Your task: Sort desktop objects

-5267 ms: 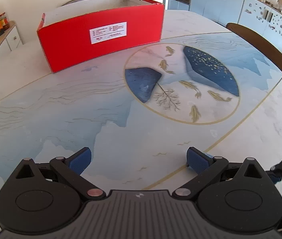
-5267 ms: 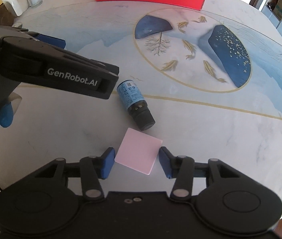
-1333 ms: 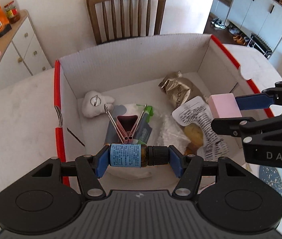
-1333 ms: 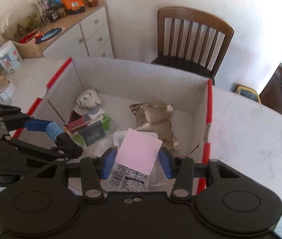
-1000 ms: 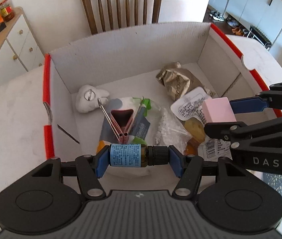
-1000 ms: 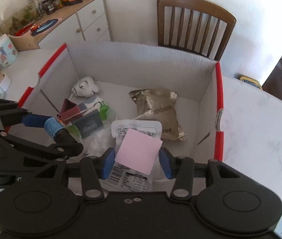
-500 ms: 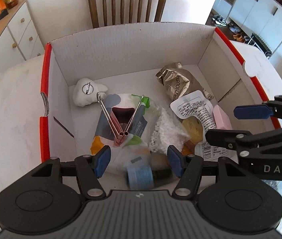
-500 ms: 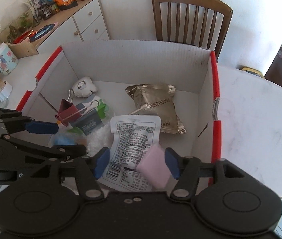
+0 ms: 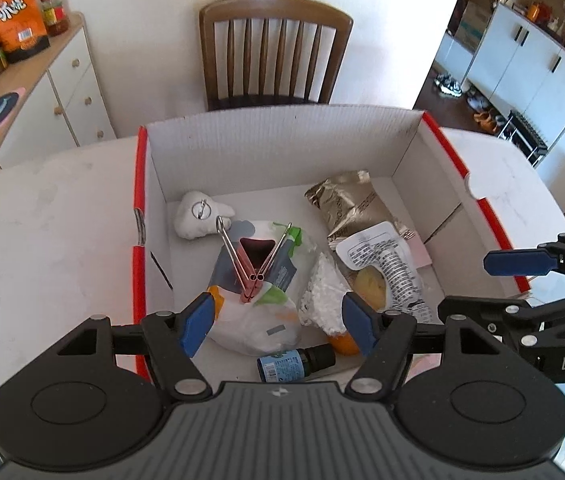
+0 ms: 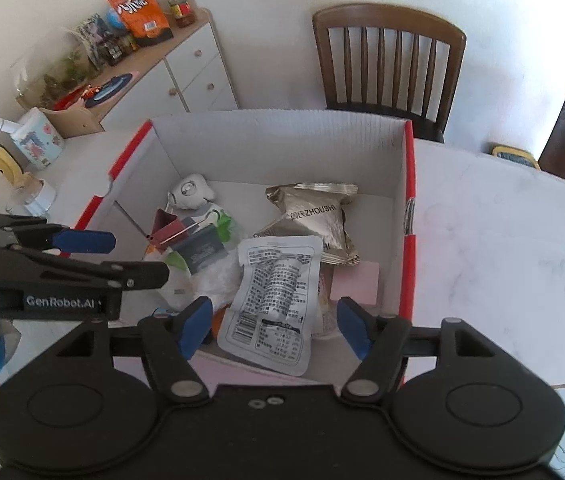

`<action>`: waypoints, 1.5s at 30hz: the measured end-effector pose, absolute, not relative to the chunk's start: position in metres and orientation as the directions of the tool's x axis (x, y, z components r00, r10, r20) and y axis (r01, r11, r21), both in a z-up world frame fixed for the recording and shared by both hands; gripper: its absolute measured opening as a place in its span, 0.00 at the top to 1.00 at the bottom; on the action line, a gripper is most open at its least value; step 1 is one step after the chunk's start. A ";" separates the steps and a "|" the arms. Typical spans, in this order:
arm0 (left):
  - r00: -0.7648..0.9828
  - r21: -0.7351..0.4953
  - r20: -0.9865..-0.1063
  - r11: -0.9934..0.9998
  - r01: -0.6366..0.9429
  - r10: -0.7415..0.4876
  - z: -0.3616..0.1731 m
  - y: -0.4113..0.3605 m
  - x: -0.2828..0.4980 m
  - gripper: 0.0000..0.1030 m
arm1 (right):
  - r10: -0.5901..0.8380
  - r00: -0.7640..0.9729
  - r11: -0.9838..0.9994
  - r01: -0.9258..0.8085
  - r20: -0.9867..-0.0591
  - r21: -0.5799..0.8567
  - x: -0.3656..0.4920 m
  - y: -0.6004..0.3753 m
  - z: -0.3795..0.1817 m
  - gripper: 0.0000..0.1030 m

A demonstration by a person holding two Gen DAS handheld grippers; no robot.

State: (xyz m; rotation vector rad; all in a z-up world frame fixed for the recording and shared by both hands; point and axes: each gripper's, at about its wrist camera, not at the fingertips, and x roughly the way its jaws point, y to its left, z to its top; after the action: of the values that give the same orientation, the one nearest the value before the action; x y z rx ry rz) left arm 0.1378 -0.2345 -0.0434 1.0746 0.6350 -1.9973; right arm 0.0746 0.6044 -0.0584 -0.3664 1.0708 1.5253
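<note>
**Both tools spread over box; bottle and pink pad lie inside**

Left tool: jaws have just been opening; now spread, nothing between the pads; it hangs over the near-left part of the box; also seen side-on at the left in the right wrist view.

Right tool: jaws have just been opening; now spread, pads apart from everything below; it sits over the near-right part of the box; its blue pad and black frame show at the right edge of the left wrist view.

Bottle: small, blue label, dark cap; lies on its side on the box floor at the near wall, cap toward the right; just below the left tool's gap, touching neither pad; near a white bag.

Pink pad: lies flat on the box floor against the right wall, partly under a white printed pouch; just beside a gold packet.

Other contents: binder clip with its wire handles raised, resting on the white bag; a white plush at the far-left corner; something orange near the bottle's cap, cannot tell what.

Box: red outside, white inside, open top; stands on the pale marble bench; a wooden chair behind it; a white cabinet with an orange snack bag on top stands to the left.
</note>
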 end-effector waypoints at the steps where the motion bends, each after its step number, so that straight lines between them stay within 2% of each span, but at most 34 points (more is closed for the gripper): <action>1: -0.355 -0.067 -0.847 -0.583 0.810 -0.396 -0.040 -0.232 0.139 0.33 | 0.623 -0.277 0.090 -0.903 -0.732 0.419 0.075 0.601 -0.057 0.32; 13: -0.408 -0.051 -0.784 -0.607 0.793 -0.468 -0.016 -0.190 0.155 0.33 | 0.693 -0.271 0.055 -0.904 -0.668 0.423 0.076 0.564 -0.034 0.27; 15: -0.418 -0.048 -0.774 -0.613 0.788 -0.477 -0.014 -0.183 0.158 0.33 | 0.704 -0.271 0.047 -0.904 -0.656 0.424 0.075 0.557 -0.031 0.22; 19: -0.428 -0.032 -0.749 -0.618 0.785 -0.505 -0.010 -0.167 0.165 0.33 | 0.729 -0.259 0.031 -0.912 -0.633 0.408 0.073 0.544 -0.026 0.20; 21: -0.432 -0.022 -0.743 -0.625 0.780 -0.512 -0.009 -0.161 0.169 0.33 | 0.739 -0.260 0.023 -0.913 -0.622 0.408 0.072 0.538 -0.024 0.14; 25: -0.436 -0.011 -0.728 -0.627 0.779 -0.529 -0.007 -0.149 0.176 0.21 | 0.753 -0.259 0.009 -0.915 -0.605 0.403 0.069 0.526 -0.022 0.11; 35: -0.454 0.009 -0.714 -0.656 0.755 -0.532 -0.006 -0.124 0.185 0.12 | 0.792 -0.240 -0.009 -0.924 -0.561 0.382 0.058 0.497 -0.020 0.03; 37: -0.461 0.003 -0.714 -0.660 0.751 -0.528 -0.006 -0.120 0.187 0.02 | 0.804 -0.232 -0.011 -0.926 -0.548 0.377 0.056 0.491 -0.018 0.01; 45: -0.500 0.021 -0.702 -0.716 0.698 -0.508 -0.002 -0.099 0.193 0.01 | 0.827 -0.225 -0.015 -0.925 -0.515 0.380 0.054 0.468 -0.015 0.01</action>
State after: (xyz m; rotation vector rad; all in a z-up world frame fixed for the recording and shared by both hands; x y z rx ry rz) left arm 0.1933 -0.0991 -0.0015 0.9180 0.3468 -2.2141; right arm 0.0539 0.4684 -0.0147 -0.1691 0.7650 1.6305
